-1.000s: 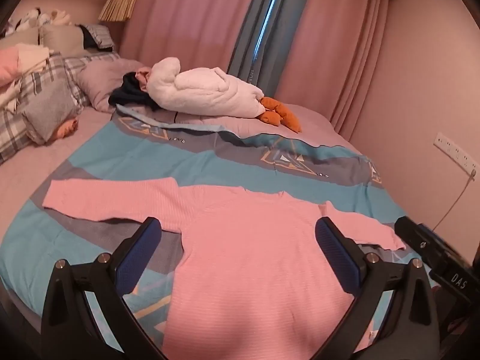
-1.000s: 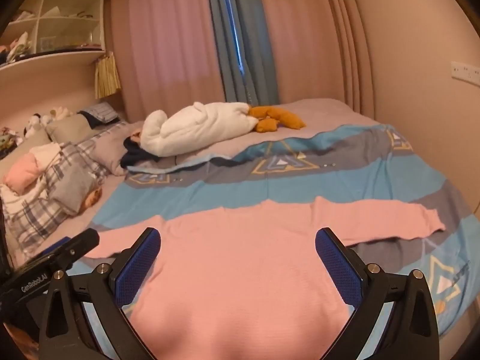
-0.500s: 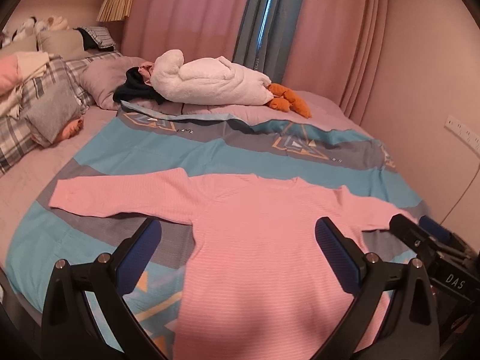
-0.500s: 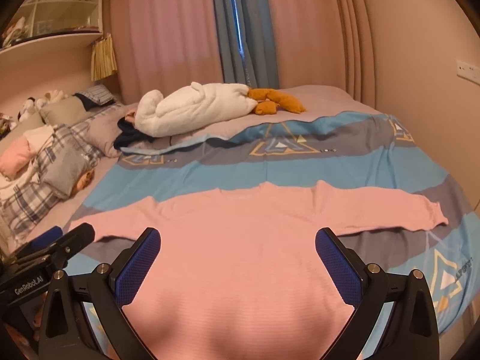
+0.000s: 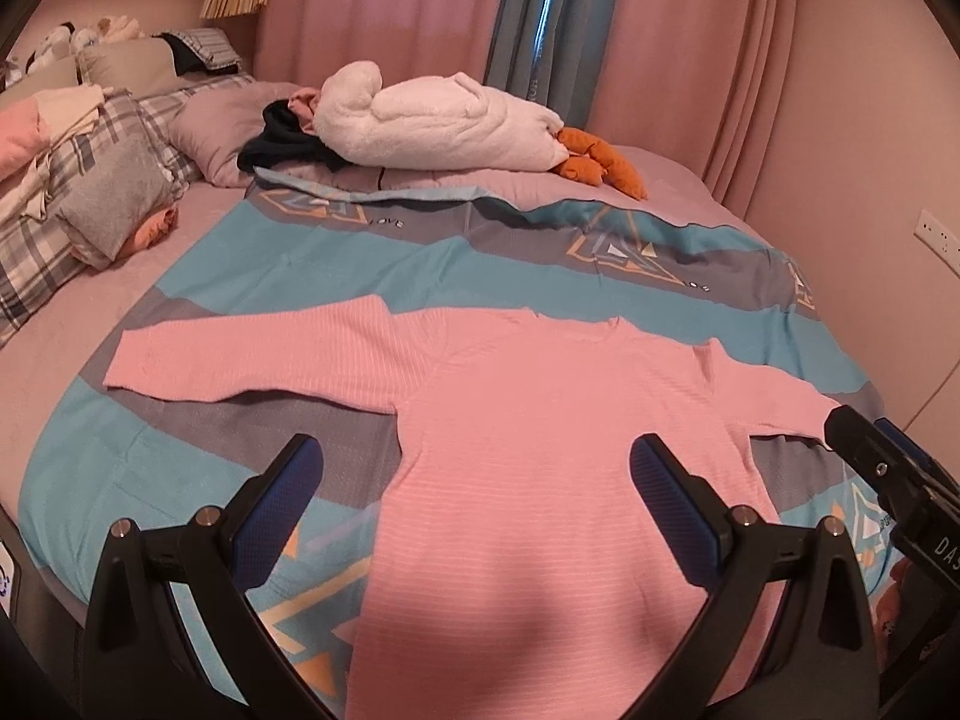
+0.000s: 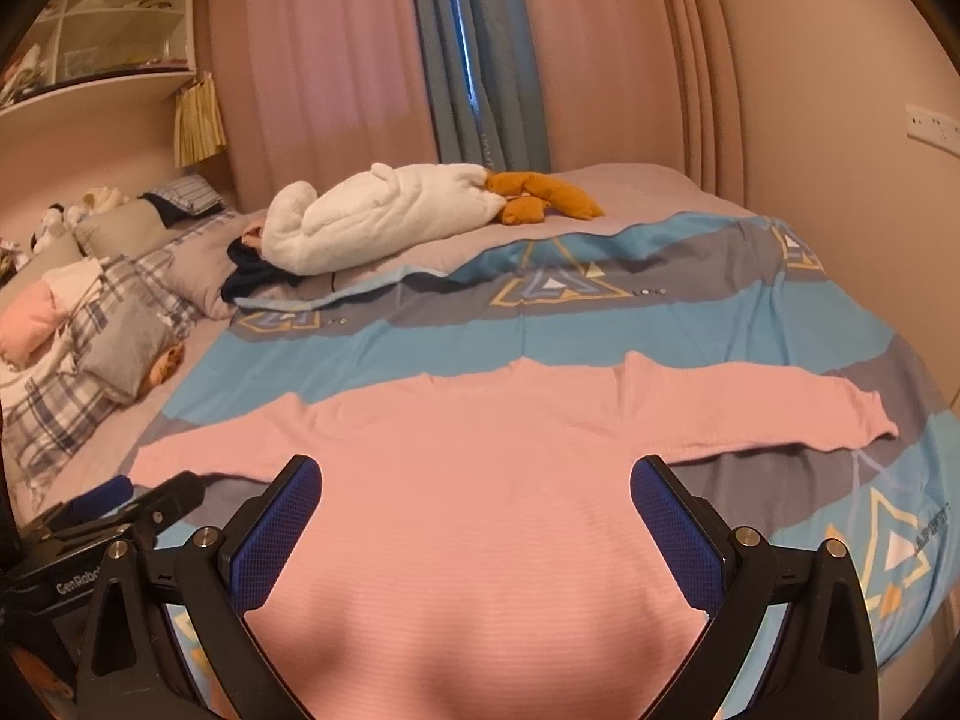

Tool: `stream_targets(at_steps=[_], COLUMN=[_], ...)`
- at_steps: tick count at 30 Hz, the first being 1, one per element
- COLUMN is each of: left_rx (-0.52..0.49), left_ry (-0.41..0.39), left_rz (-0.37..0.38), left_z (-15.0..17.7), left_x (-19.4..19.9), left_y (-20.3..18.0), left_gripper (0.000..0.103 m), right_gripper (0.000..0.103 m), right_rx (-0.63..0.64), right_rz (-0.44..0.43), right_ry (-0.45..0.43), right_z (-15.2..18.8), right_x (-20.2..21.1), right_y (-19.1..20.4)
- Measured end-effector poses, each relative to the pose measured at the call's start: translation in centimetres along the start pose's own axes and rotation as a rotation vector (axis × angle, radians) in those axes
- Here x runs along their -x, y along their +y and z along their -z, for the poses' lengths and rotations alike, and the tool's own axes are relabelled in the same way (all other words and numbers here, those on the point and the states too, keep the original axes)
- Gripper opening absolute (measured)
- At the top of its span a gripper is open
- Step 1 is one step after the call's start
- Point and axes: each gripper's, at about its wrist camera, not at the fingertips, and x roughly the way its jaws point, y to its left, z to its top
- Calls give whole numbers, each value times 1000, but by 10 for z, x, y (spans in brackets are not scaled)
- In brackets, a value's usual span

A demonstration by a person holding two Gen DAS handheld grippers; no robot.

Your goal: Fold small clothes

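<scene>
A pink long-sleeved sweater point(image 5: 540, 450) lies flat on the bed, both sleeves spread out sideways, hem toward me. Its left sleeve point(image 5: 240, 360) reaches toward the pillows; its right sleeve point(image 6: 780, 414) stretches toward the wall. My left gripper point(image 5: 474, 480) hovers open over the sweater's lower left body, nothing between its blue pads. My right gripper point(image 6: 477, 498) is open above the lower middle of the sweater point(image 6: 480, 510). Each gripper shows at the edge of the other's view: the right one point(image 5: 888, 474), the left one point(image 6: 120, 510).
A blue and grey patterned duvet point(image 5: 480, 264) covers the bed. A white plush with orange feet point(image 5: 444, 120) and dark clothes point(image 5: 282, 144) lie at the far end. Plaid pillows and folded clothes point(image 5: 78, 180) pile at the left. The wall with a socket point(image 6: 930, 120) stands right.
Both grippers have drawn back and risen slightly, so more of the sweater and its sleeves shows. The sweater itself has not moved. Both stay open.
</scene>
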Motion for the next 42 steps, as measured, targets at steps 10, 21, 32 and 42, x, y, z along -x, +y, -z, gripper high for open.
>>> stream_targets(at_steps=[10, 21, 32, 42], left_rx=[-18, -14, -5, -25], left_ry=[25, 21, 22, 22], left_rz=[9, 7, 42, 67], left_z=[4, 6, 8, 10], left_x=[-6, -5, -3, -2], left_y=[-5, -5, -1, 0], left_gripper=[103, 103, 103, 103], right_gripper=[102, 102, 102, 102], right_rx=[15, 17, 24, 27], right_rz=[6, 3, -19, -32], right_ry=[27, 30, 32, 42], right_z=[2, 3, 4, 5], right_x=[-6, -6, -5, -7], right_y=[4, 4, 6, 6])
